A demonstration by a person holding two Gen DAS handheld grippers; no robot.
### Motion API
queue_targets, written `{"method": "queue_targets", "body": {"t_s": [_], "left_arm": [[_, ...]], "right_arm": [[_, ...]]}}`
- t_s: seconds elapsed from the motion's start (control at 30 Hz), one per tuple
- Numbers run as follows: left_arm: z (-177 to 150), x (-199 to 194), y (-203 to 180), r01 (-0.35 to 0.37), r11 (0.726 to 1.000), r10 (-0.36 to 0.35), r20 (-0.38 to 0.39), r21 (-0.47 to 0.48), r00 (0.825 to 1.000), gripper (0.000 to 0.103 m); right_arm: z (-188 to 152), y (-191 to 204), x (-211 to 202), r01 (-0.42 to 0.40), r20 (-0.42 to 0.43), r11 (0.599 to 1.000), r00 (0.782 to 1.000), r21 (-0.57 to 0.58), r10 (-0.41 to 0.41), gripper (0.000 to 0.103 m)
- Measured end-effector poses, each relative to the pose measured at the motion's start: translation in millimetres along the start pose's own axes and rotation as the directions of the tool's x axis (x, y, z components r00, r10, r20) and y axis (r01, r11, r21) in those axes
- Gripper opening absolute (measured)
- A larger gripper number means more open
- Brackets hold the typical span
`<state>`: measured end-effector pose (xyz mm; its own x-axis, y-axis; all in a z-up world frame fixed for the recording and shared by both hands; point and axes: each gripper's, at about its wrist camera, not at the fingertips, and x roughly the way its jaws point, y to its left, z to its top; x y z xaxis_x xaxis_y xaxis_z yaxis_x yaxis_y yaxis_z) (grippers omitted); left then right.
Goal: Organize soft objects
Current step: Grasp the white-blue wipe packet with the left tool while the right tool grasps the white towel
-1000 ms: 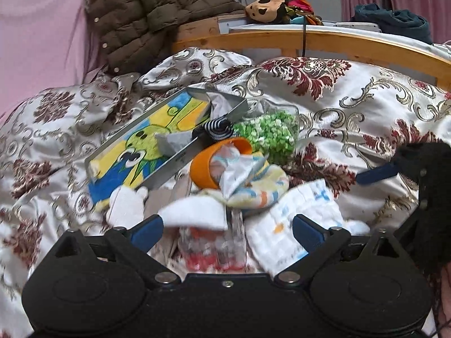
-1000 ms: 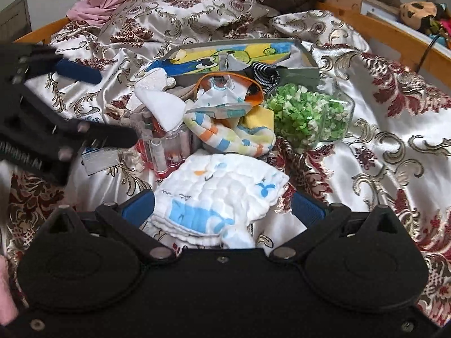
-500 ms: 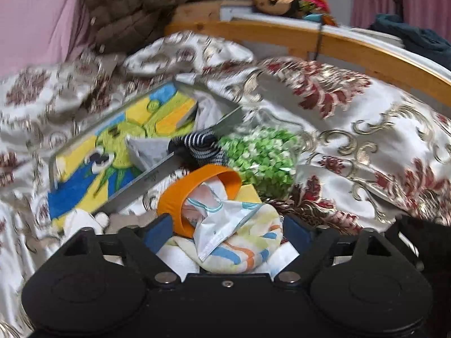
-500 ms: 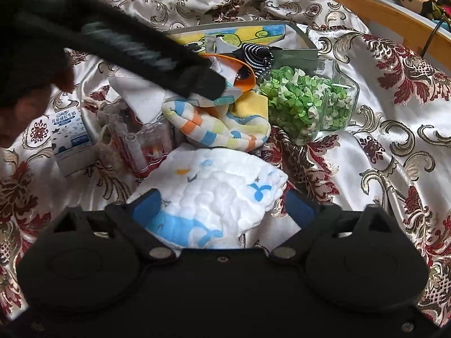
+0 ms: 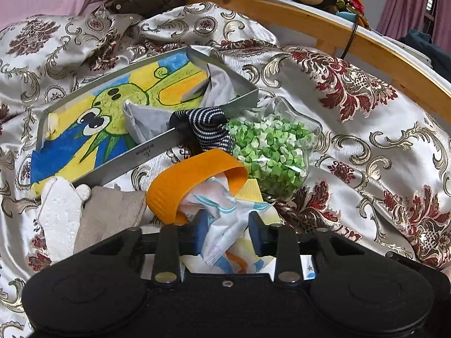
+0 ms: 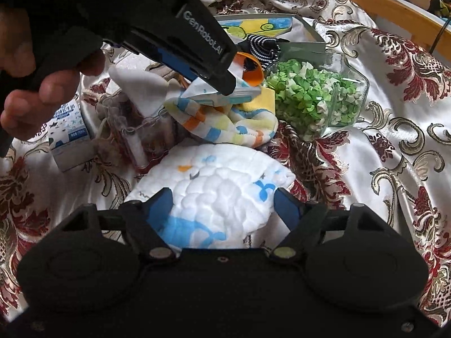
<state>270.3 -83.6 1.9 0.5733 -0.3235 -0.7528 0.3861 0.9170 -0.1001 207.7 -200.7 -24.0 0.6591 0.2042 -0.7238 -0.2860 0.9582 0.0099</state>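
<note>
The orange ring (image 5: 194, 180) lies on the bed's brocade cover (image 5: 366, 146) and serves as the landmark here. A crumpled white-and-blue packet (image 5: 222, 225) spills out of the ring toward the camera, and the left gripper (image 5: 229, 235) has just been closing on it: its blue pads now stand narrow, one on each side of the packet, pressing its crumpled sides. Under the packet, just in front of the ring, lies a striped cloth (image 6: 225, 124) in orange, blue and yellow. Further to the near side of the ring, past the striped cloth, rests a white quilted cloth (image 6: 222, 194) with blue prints. The right gripper (image 6: 224, 207) has also been closing, its jaws still fairly wide, with the quilted cloth between the pads; whether they press it I cannot tell. Behind the ring sits a striped navy sock (image 5: 208, 129) on the edge of a metal tray (image 5: 146, 152) with a cartoon drawing. Right of the ring lies a glass jar of green paper bits (image 5: 270, 152)
</note>
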Motion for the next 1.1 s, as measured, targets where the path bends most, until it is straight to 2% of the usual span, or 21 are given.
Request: {"method": "queue_targets", "body": {"t_s": [0.03, 0.07, 0.27, 0.5, 0.6, 0.87, 1.1], "left_arm": [[-0.4, 0.6, -0.1, -0.002, 1.000, 0.002, -0.003, -0.003, 1.000, 0.020], [-0.6, 1.9, -0.1, -0.005, 1.000, 0.005, -0.012, -0.004, 1.000, 0.018], [-1.5, 4.4, -0.4, 0.000, 1.000, -0.001, -0.020, -0.022, 1.000, 0.012], [-0.8, -3.1, -4.1, 0.033, 0.999, -0.034, -0.014, -0.032, 0.999, 0.003], [-0.4, -11.9, -6.5, 0.060, 0.998, -0.060, -0.011, -0.037, 0.998, 0.001], [-0.3, -43.0, -13.4, 0.089, 0.995, -0.089, 0.006, -0.039, 0.996, 0.001], [0.4, -75.6, -17.4, 0.099, 0.994, -0.098, 0.048, -0.037, 0.994, 0.001]], "right_arm": [[-0.7, 1.4, -2.0, 0.000, 0.000, 1.000, 1.000, -0.004, 0.000, 0.070], [-1.0, 2.4, -0.8, 0.001, -0.004, 1.000, 1.000, -0.008, -0.001, 0.065], [-2.9, 7.1, 5.5, -0.001, -0.033, 1.000, 0.999, -0.023, 0.000, 0.042], [-2.3, 5.5, 1.6, -0.024, -0.015, 1.000, 1.000, -0.012, 0.024, 0.017], [-1.1, 3.7, -2.9, -0.034, -0.014, 0.999, 0.999, -0.003, 0.034, 0.013], [0.8, -3.5, -21.5, -0.026, 0.031, 0.999, 0.999, 0.022, 0.025, 0.010], [-1.5, -1.9, -52.2, 0.026, 0.122, 1.000, 0.992, -0.013, -0.025, 0.009]]}}
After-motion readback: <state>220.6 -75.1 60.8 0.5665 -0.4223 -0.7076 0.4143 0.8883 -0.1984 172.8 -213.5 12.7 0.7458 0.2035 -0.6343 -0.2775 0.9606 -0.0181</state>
